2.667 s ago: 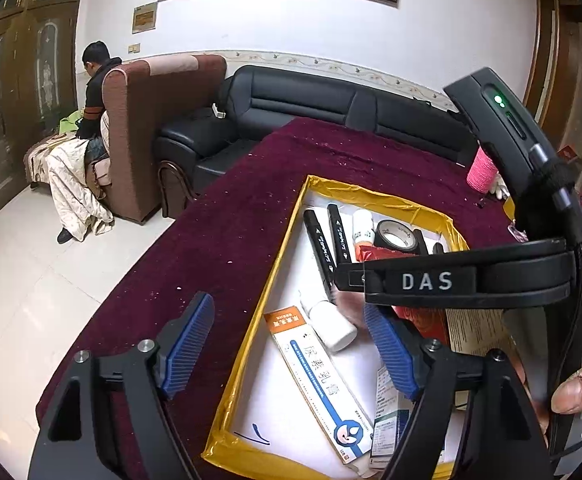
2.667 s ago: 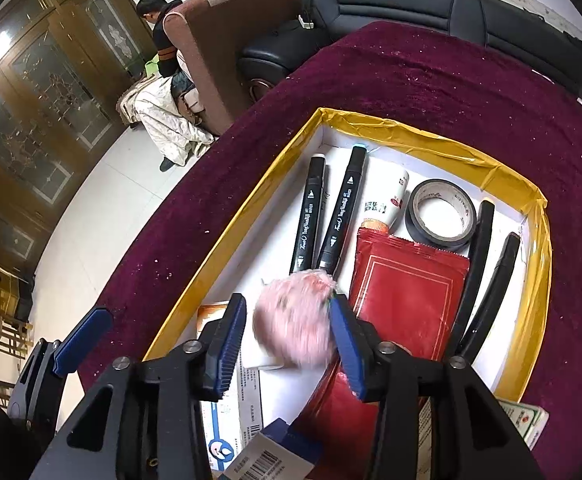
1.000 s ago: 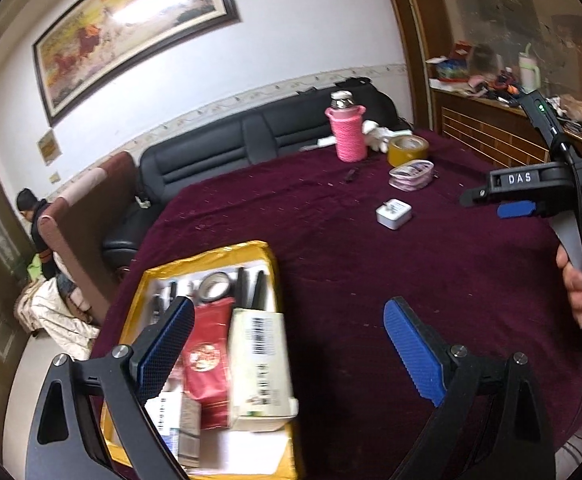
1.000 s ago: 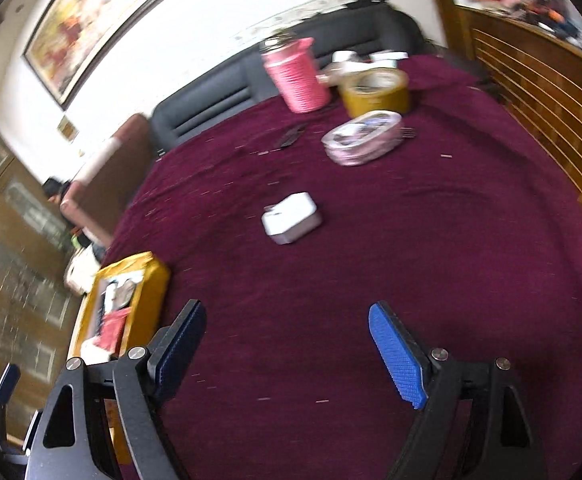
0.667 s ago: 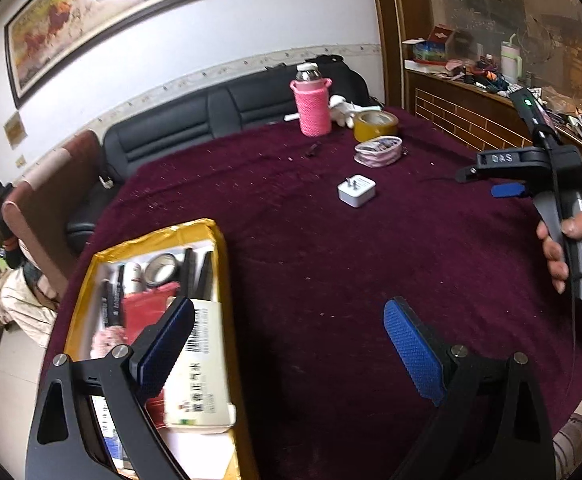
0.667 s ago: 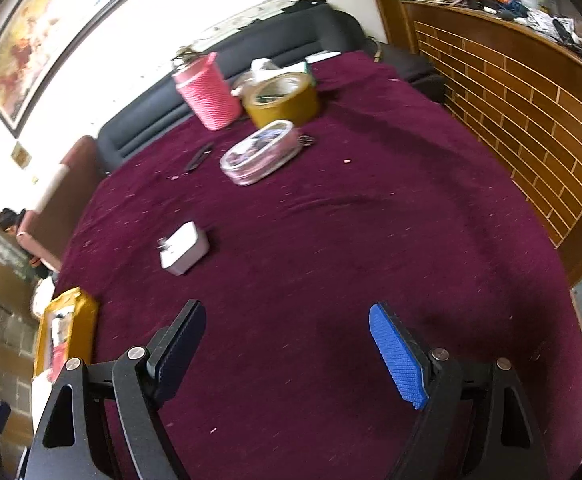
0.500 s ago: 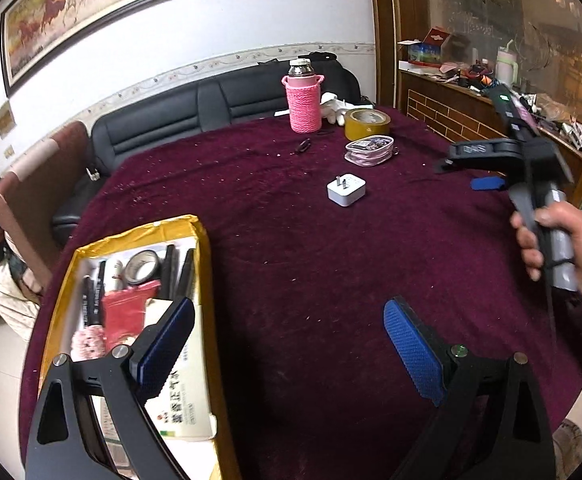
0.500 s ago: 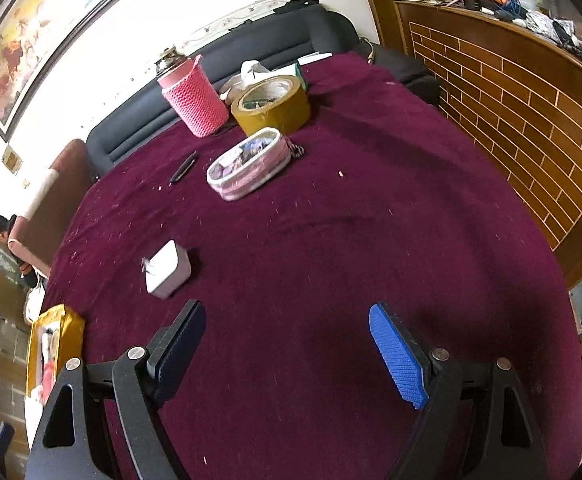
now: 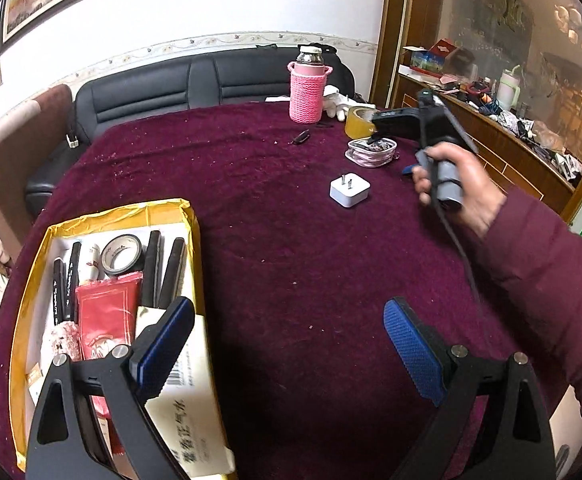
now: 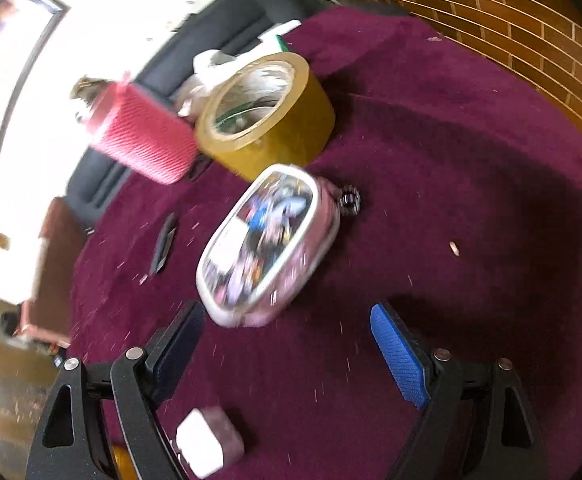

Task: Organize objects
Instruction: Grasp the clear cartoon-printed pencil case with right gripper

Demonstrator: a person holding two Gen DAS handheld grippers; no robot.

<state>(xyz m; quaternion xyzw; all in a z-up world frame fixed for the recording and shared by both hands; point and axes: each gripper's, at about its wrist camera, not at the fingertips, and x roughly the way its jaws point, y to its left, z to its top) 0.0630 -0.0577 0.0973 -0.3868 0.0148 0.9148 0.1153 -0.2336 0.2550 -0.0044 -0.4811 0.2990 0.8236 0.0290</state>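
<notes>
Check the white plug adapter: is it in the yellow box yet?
Not yet. The white plug adapter lies on the maroon cloth, prongs up, well clear of the yellow box.

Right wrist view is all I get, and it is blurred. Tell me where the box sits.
Observer: The yellow box lies at the left of the left wrist view, well apart from the white plug.
Operator: List what is in it.
Observer: Black pens, a tape roll, a red packet and more.
Operator: Report the left gripper.
Observer: The left gripper is open, with nothing between its fingers.
</notes>
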